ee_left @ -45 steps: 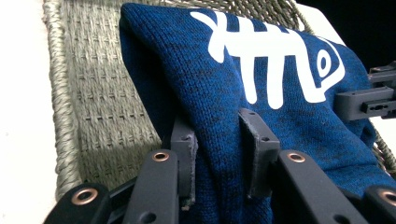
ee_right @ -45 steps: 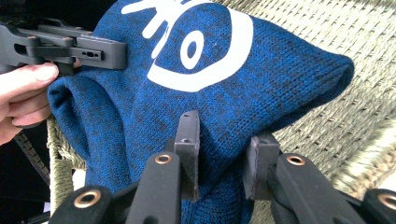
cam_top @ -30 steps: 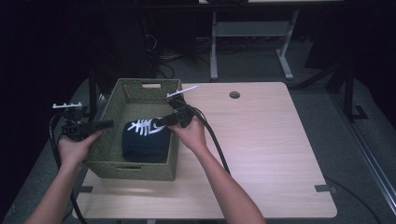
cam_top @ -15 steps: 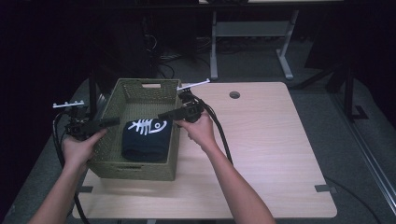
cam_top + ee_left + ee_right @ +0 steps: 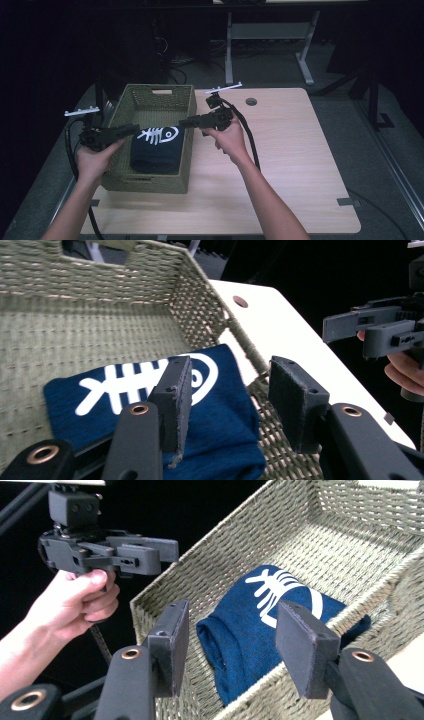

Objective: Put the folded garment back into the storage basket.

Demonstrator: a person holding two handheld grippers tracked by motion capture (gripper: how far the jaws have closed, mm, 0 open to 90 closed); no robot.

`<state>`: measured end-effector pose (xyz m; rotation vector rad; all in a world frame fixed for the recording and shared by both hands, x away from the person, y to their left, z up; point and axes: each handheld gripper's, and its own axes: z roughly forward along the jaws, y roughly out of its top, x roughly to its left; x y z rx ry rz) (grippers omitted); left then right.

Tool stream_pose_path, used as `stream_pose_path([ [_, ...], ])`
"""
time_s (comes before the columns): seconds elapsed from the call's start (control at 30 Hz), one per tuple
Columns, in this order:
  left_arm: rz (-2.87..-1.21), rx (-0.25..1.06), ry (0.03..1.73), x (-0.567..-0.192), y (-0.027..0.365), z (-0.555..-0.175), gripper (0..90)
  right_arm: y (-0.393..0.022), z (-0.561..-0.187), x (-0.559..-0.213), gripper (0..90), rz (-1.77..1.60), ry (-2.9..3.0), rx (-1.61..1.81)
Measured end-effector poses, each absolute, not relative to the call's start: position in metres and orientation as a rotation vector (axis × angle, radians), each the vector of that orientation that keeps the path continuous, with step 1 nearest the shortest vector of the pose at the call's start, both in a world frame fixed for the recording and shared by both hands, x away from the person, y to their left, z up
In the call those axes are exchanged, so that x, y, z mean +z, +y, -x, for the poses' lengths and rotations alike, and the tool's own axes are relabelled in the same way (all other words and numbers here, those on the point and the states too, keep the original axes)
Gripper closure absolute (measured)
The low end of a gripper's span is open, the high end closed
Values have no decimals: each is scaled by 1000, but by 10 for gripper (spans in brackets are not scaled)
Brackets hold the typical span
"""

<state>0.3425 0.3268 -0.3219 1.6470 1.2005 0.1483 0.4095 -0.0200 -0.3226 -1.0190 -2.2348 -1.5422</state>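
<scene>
A folded navy cloth with a white fish-bone print (image 5: 157,143) (image 5: 150,405) (image 5: 265,615) lies in the near half of a woven olive basket (image 5: 189,107) (image 5: 65,320) (image 5: 210,575). My left gripper (image 5: 131,130) (image 5: 227,390) hovers over the basket's left rim. It is open, its jaws have just been opening, and nothing is between them. Above the right rim hangs my right gripper (image 5: 186,121) (image 5: 232,630), also open with its jaws having just been opening and nothing between them. Both point inward toward each other, above the cloth.
The basket stands on the left part of a light wooden table (image 5: 290,165), which has a round cable hole (image 5: 251,101) at the back. Black cables (image 5: 247,135) trail from both grippers. Dark floor and desk legs (image 5: 229,45) lie beyond.
Both grippers have risen and pulled apart, from down at the cloth in the basket to above its side rims. Their jaws have spread. The cloth stays lying in the basket.
</scene>
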Motion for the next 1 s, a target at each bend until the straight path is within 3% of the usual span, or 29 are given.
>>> stream_pose_path([
  [1.0,-1698,78,1090,-319,244,-335,423,-113,-387,-333,404,1082,-2218,-1609],
])
